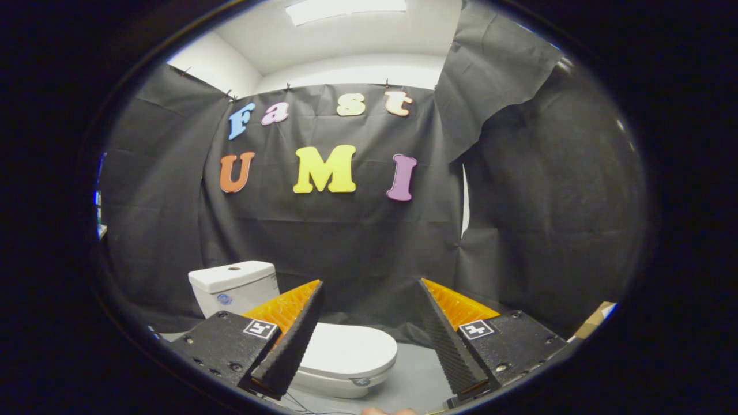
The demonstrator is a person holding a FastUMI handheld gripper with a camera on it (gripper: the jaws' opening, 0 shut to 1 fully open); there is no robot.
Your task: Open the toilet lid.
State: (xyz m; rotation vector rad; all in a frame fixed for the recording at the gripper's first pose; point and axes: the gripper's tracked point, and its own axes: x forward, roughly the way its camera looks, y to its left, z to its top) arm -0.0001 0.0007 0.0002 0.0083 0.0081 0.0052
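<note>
Against the booth's black cloth wall [357, 242] stands a small white toilet [300, 334] on the grey floor [415, 380], its tank [233, 285] behind and its lid [346, 349] down flat over the bowl. Well short of it hangs the gripper [369, 323], jaws wide apart and empty, the lid between and beyond its fingers. The approach seems barely begun; next, I judge, it must drop toward the lid's front edge and get a finger under.

Spread gripper [369, 288] above closed toilet lid [349, 346]

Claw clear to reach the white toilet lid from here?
Probably yes: the claw is open, and the closed white toilet lid lies just ahead between its fingers, nothing between them.
</note>
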